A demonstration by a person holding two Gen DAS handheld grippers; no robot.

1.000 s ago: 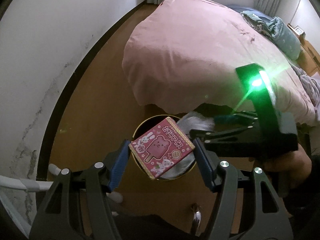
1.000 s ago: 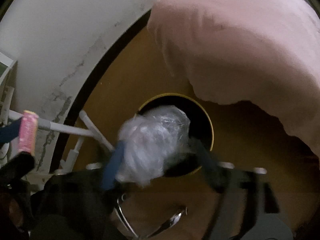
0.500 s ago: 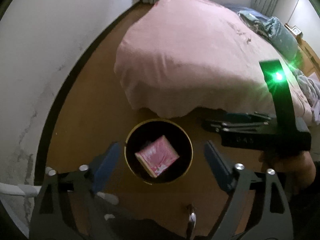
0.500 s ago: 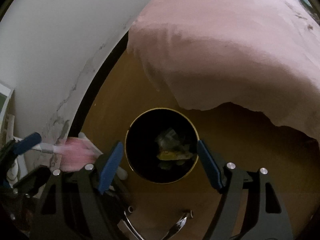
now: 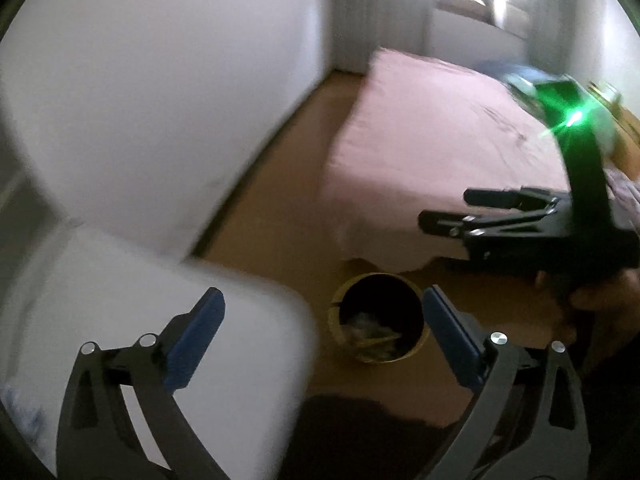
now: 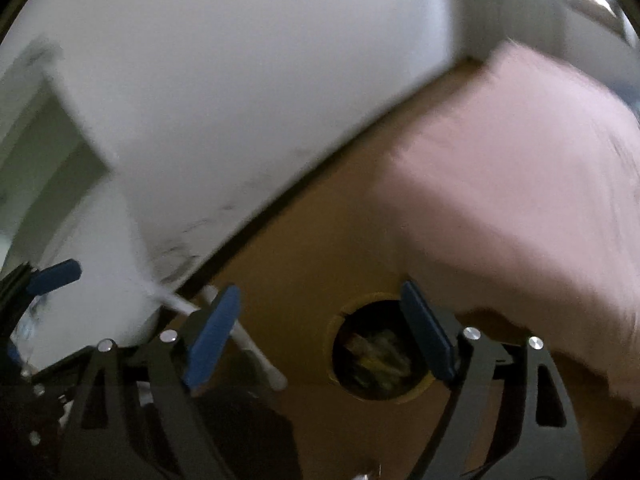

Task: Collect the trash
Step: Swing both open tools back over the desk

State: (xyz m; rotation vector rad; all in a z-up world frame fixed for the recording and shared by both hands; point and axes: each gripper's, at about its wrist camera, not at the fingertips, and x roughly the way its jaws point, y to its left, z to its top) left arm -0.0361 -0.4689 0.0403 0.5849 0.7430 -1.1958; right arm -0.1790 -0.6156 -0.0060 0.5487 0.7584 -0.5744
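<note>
our left gripper (image 5: 324, 320) and right gripper (image 6: 320, 332) are both opening, blue pads wide apart and nothing between them, above the yellow-rimmed bin (image 5: 378, 320) on the wooden floor (image 5: 280, 208), where crumpled trash (image 6: 376, 354) lies inside, just beside the pink-covered bed (image 5: 432, 140).

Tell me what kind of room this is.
Most likely a bedroom: a bed with a pink cover fills one side, a small bin holding trash stands on the wooden floor at its foot.
</note>
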